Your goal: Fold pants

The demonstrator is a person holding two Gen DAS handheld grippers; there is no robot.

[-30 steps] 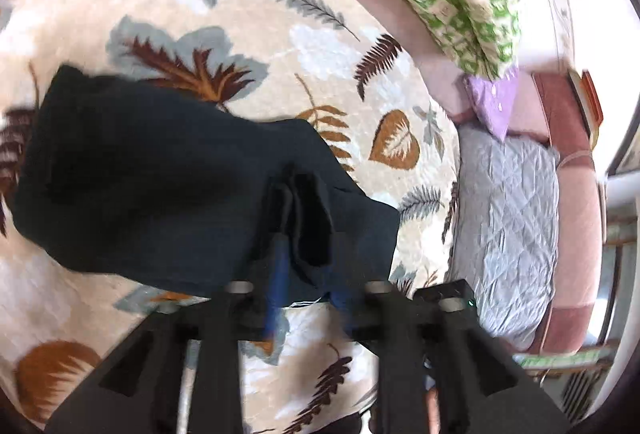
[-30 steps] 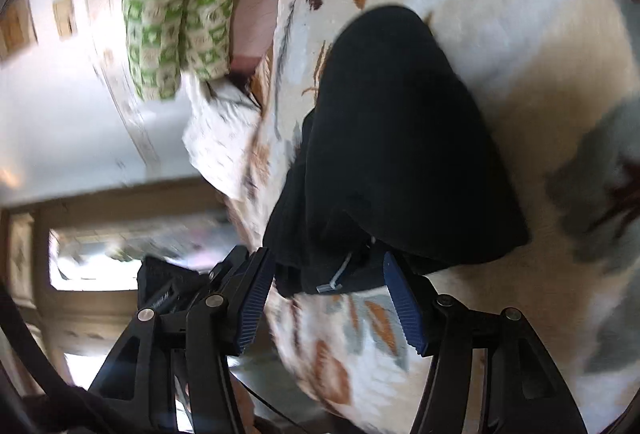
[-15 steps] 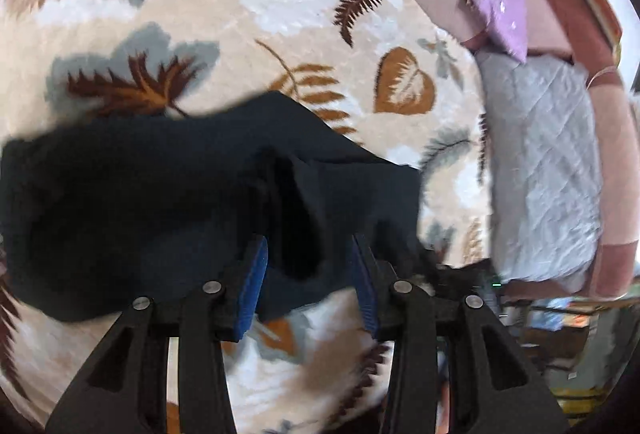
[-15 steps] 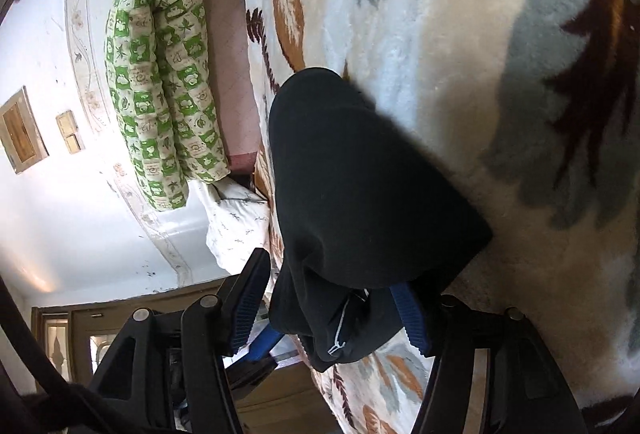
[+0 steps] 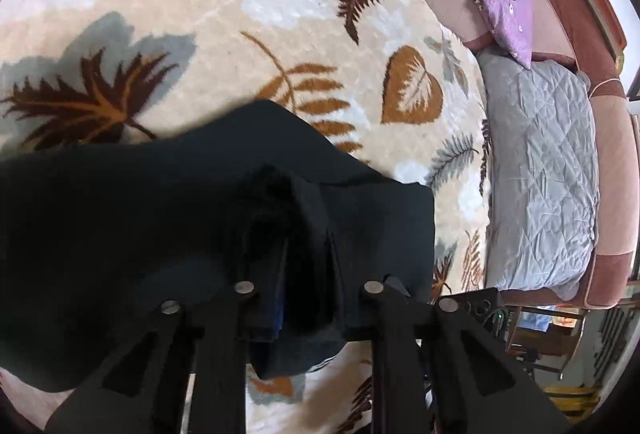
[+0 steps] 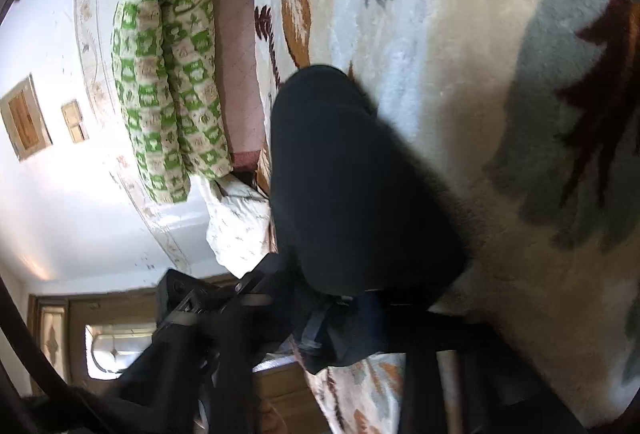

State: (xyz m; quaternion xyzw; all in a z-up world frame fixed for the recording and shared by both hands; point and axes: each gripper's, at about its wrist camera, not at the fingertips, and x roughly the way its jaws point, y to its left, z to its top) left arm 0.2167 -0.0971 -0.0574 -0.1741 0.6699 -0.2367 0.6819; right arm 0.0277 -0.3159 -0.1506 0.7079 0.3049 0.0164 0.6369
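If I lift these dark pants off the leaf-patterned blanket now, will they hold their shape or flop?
The dark pants will probably flop: the fabric already bunches into soft folds where the left gripper pinches it. The free part, draped on the leaf-patterned blanket, would likely sag and trail. They seem light, since the right gripper holds just a small bunch at the edge.

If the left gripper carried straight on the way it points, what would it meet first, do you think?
The left gripper already pinches a bunched fold of the dark fabric pants; beyond it, probably the plush leaf-patterned beige blanket, though depth is unclear.
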